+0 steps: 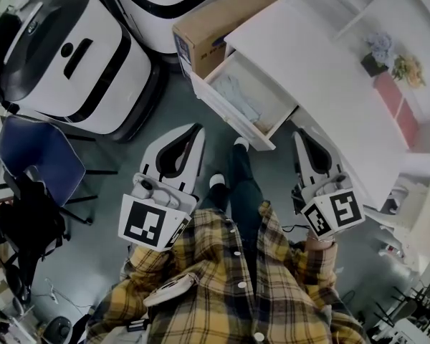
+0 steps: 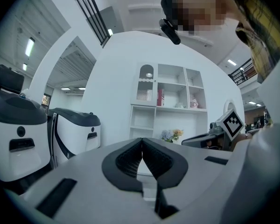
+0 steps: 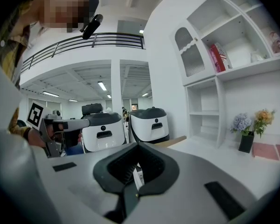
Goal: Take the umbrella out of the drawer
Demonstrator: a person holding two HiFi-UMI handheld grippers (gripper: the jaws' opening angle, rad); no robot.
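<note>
Drawer (image 1: 226, 110) before near-level left gripper (image 1: 196, 131), right gripper (image 1: 299, 136); fingers (image 2: 128, 161) together.

place: office-like lab | evidence: big white machines (image 1: 79, 56), swivel chair (image 1: 39, 156), white desk (image 1: 322, 77), shelves (image 2: 170, 94), mezzanine railing (image 3: 84, 43), ceiling strip lights (image 3: 101, 85)

No legible text. Cardboard box (image 1: 222, 16): blue print, too small to read. Left marker cube (image 1: 149, 222), right marker cube (image 1: 335, 212): black-and-white square patterns only.
</note>
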